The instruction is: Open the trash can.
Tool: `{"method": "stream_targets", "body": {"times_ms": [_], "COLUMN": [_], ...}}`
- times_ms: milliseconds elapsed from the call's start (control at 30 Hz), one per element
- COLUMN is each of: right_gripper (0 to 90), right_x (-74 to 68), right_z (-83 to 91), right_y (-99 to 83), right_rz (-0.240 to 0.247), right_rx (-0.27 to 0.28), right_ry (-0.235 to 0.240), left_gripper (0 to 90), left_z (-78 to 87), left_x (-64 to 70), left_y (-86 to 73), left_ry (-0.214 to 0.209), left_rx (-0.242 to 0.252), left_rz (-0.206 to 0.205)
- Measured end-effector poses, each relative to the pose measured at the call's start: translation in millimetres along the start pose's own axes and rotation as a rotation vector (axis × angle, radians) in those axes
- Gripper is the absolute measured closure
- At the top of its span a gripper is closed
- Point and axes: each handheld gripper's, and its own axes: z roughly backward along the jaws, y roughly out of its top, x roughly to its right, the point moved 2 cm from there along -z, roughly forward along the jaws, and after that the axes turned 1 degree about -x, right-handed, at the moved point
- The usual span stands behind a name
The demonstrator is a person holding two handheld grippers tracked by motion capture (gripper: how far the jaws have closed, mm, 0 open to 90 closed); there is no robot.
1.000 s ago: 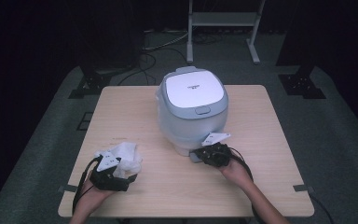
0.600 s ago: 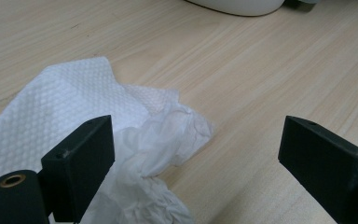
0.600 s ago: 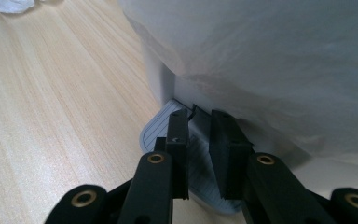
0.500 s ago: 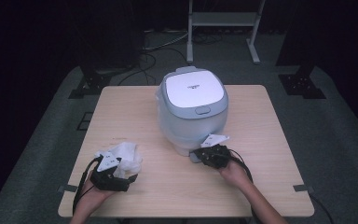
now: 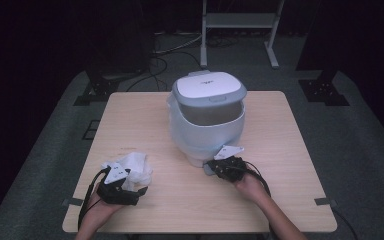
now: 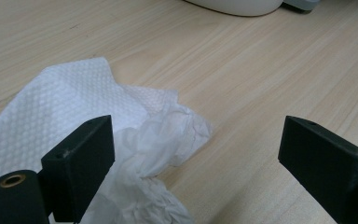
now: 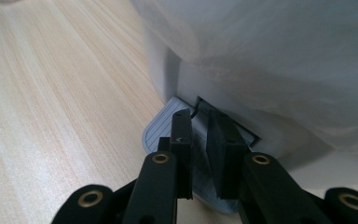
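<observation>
Your right gripper (image 7: 200, 140) clenches by the white rice cooker's (image 5: 207, 117) grey ribbed foot tab (image 7: 161, 128); left gripper (image 6: 196, 154) released over crumpled white paper towel (image 6: 74, 121).

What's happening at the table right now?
A person works at a wooden table with a gripper in each hand. The right gripper is at the foot of the white rice cooker, its jaws nearly closed over a grey ribbed tab that sticks out from the base; whether it grips it is unclear. The left gripper rests open beside a crumpled white paper towel.
</observation>
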Motion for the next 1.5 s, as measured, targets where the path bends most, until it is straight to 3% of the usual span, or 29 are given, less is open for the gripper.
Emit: {"method": "stream_targets", "body": {"times_ms": [133,300,800,1100,1500], "right_gripper": [80.0,80.2,80.2,80.1,80.1], "right_x": [-1.6,3.3,2.8,2.7,2.9], "right_z": [-3.9,-6.9,-6.9,-6.9,-7.0], "right_y": [-2.4,-5.9,-5.5,-5.1,-5.0], "right_rz": [0.002,-0.058,-0.058,-0.054,-0.051], "right_rx": [-0.011,0.002,0.000,-0.005,-0.005], "right_ry": [-0.003,0.034,0.031,0.027,0.029], "left_gripper": [9.8,9.8,10.2,13.5,15.6], "left_z": [0.1,0.1,8.3,20.4,30.2], "left_x": [-0.2,-0.4,-5.9,-22.7,-60.8], "left_y": [-0.1,-0.3,4.5,9.4,9.8], "left_ry": [0.001,0.000,0.012,0.042,0.104], "left_rx": [0.002,0.000,0.015,0.027,0.016], "left_rz": [0.003,0.004,0.014,0.044,0.109]}}
